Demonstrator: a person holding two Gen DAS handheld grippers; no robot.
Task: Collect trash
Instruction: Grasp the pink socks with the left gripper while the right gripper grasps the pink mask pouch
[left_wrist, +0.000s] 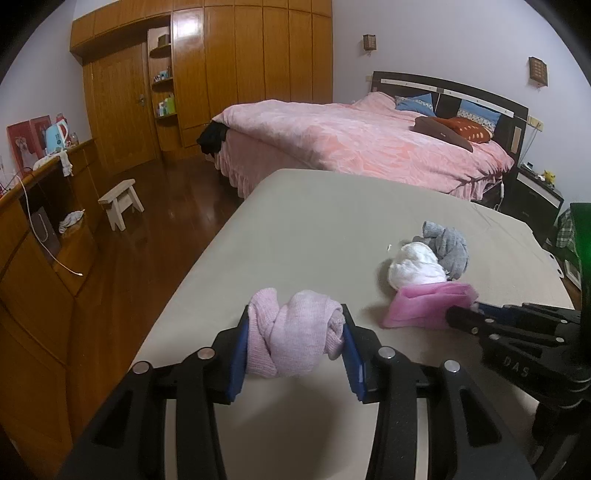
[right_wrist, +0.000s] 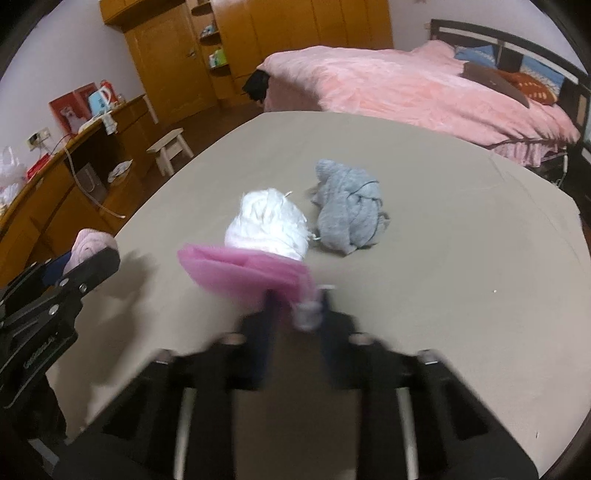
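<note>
My left gripper (left_wrist: 293, 325) is shut on a knotted pale pink knit bundle (left_wrist: 291, 332), held above the beige table (left_wrist: 314, 206); the bundle also shows in the right wrist view (right_wrist: 90, 249). My right gripper (right_wrist: 295, 299) is shut on the edge of a pink mesh bag (right_wrist: 247, 269), seen in the left wrist view (left_wrist: 424, 304) just right of my left gripper. A white cloth ball (right_wrist: 267, 221) lies right behind the bag. A grey knit bundle (right_wrist: 349, 210) lies to its right on the table.
A bed with a pink cover (left_wrist: 362, 144) stands beyond the table. A wooden wardrobe (left_wrist: 221, 70) lines the far wall. A long wooden sideboard (left_wrist: 33, 236) runs along the left, with a small wooden stool (left_wrist: 120, 201) on the dark floor.
</note>
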